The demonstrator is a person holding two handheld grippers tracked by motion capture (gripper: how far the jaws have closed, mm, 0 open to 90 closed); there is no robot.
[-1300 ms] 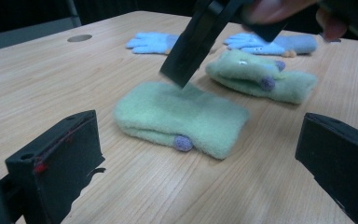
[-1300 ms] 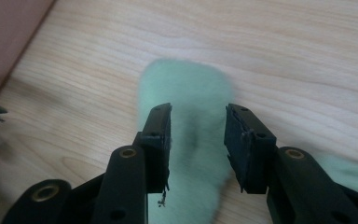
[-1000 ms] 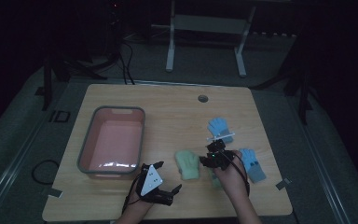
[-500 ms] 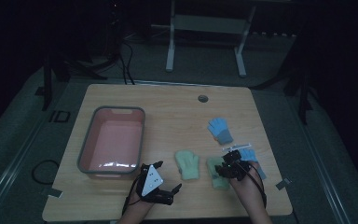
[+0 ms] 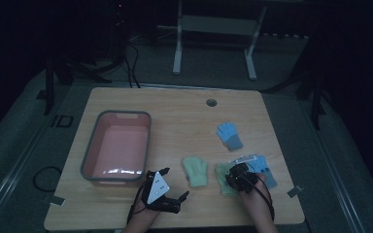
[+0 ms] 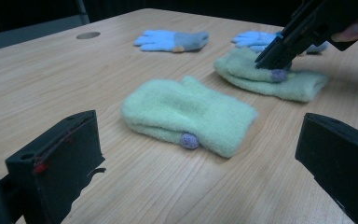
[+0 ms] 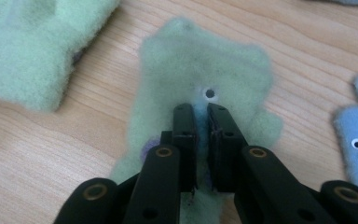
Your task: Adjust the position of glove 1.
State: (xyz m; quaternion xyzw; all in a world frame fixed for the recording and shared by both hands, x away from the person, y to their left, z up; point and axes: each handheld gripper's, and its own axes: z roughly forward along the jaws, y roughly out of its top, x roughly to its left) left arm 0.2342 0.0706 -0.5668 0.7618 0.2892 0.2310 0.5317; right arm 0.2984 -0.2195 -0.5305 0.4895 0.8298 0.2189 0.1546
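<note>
Your right gripper (image 7: pixel 201 140) is pinching a fold of the green mitten (image 7: pixel 200 65), its jaws having just closed, near the tabletop's (image 5: pixel 175 111) front edge toward the right corner. Your left gripper (image 6: pixel 205 168) is gaping wide, holding nothing.

A fuzzy pale-green mitten (image 7: pixel 200 84) lies flat, pinched at its middle.

We are seeing the right hand-held gripper (image 7: pixel 201 116) covering the middle of the green mitten (image 7: pixel 200 60); beyond it, the other green mitten (image 7: pixel 32 42) is blurring and running off the frame's edge.
</note>
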